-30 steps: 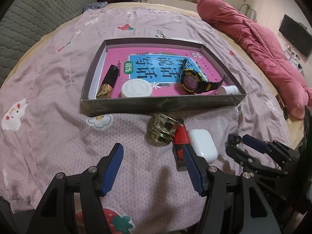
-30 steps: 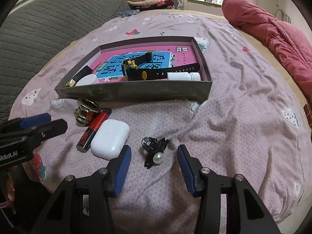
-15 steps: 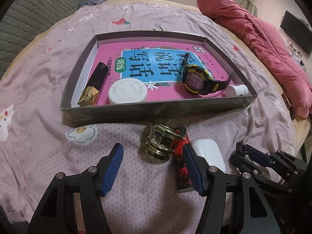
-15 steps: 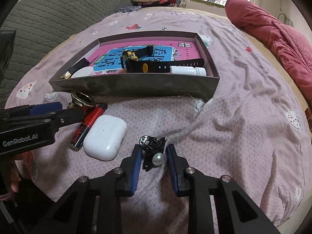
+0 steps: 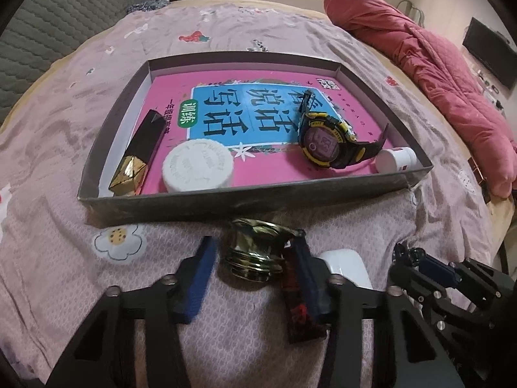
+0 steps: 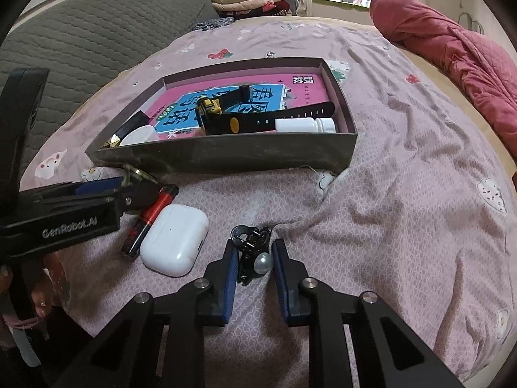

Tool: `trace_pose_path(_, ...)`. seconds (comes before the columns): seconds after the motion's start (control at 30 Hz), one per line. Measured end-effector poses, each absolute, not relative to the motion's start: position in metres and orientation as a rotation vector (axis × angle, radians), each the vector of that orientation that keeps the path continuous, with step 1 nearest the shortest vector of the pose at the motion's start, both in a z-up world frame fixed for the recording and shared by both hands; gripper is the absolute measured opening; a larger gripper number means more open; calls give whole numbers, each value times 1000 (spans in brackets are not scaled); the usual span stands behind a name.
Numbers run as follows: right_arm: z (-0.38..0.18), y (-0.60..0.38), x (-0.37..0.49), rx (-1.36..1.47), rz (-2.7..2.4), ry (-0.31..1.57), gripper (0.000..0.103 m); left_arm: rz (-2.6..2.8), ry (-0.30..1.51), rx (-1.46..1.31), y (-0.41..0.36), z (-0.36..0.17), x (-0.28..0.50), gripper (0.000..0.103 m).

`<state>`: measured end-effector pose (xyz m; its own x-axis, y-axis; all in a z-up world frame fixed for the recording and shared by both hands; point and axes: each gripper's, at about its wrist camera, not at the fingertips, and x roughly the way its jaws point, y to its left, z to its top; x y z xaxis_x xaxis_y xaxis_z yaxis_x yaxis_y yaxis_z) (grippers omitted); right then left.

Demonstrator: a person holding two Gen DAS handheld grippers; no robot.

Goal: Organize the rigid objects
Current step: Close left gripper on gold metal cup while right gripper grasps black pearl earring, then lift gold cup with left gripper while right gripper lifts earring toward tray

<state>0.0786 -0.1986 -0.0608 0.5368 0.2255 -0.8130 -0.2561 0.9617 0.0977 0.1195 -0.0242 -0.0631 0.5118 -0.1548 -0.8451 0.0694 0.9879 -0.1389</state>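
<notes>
right claw: the right claw (image 6: 251,260) has just been closing and its pads sit against a black clip (image 6: 250,245) with a pearl, flat on the bed (image 6: 404,226); it looks gripped
left claw: the left claw (image 5: 250,258) has just been closing around a gold cap (image 5: 255,252); one pad is on the cap's far side against a red tube (image 5: 295,304), the other pad stands just clear, so not yet clamped
between them: a white case (image 6: 174,239) lies beside the tube, touched by neither claw
box: the box (image 5: 245,199) lies just beyond the cap, its near wall close to it; inside are a book, a watch (image 5: 326,142), a white lid (image 5: 197,169), a black-gold stick (image 5: 142,155) and a white bottle (image 6: 305,125)
step: picking up, both hands at once; four loose things remain on the bed
next: I judge the left must finish closing on the cap without catching the tube, then both lift over the near wall and set down on free book cover
</notes>
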Motion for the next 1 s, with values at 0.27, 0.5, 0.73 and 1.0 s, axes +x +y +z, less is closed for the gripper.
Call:
trace_pose_path(0.27,-62,-200,80,-27,289,966,22,-162,1018,-137,-18,-66,120,38)
trace_pose_path(0.5,-58,-199,78,-45,293,941,22,-159,1002,-140,-16,-57,112,38)
trace_pose_path(0.73,-49,-198,75,-48,301,903,22,-160,971,-133,-11,-39,96,38)
trace_pose_path(1.0,-39,-195,72,-61,315,860,22,-130,956,-142,4,-28,85,38)
